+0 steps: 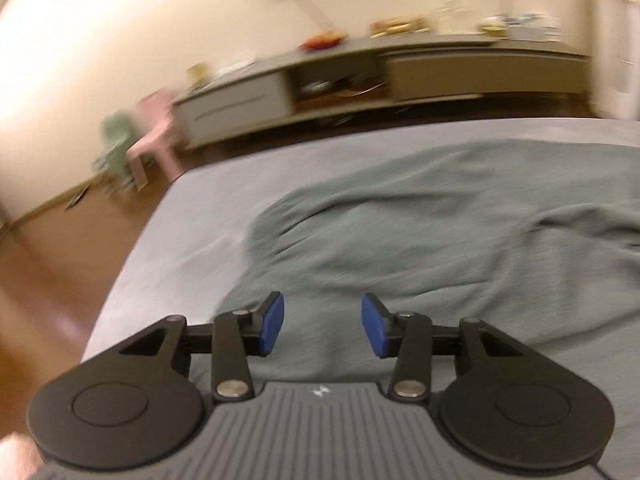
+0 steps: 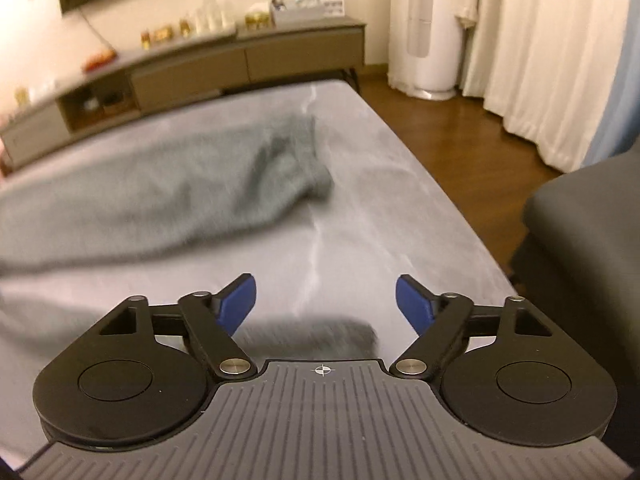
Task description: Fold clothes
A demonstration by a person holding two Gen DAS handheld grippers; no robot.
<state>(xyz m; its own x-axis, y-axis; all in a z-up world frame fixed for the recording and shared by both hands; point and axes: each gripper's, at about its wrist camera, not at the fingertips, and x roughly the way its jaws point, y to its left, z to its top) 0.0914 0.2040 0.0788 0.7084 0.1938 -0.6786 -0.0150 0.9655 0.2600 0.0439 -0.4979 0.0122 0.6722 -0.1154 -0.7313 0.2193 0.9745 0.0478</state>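
A grey-green garment [image 1: 420, 232] lies rumpled on a grey table [image 1: 160, 264]. My left gripper [image 1: 323, 326] is open and empty, its blue pads [image 1: 274, 324] just above the garment's near edge. In the right wrist view the same garment [image 2: 160, 184] spreads across the left and middle of the table [image 2: 380, 216], with a sleeve end [image 2: 316, 176] pointing right. My right gripper [image 2: 326, 304] is open and empty over bare table, to the right of the garment. A dark strip of cloth [image 2: 320, 332] shows just below its jaws.
A long low sideboard [image 1: 400, 76] with bottles and boxes stands along the far wall. A pink stool [image 1: 156, 136] is on the wooden floor at left. A dark chair [image 2: 588, 248], white curtains [image 2: 552, 60] and a white tower unit [image 2: 432, 28] are at right.
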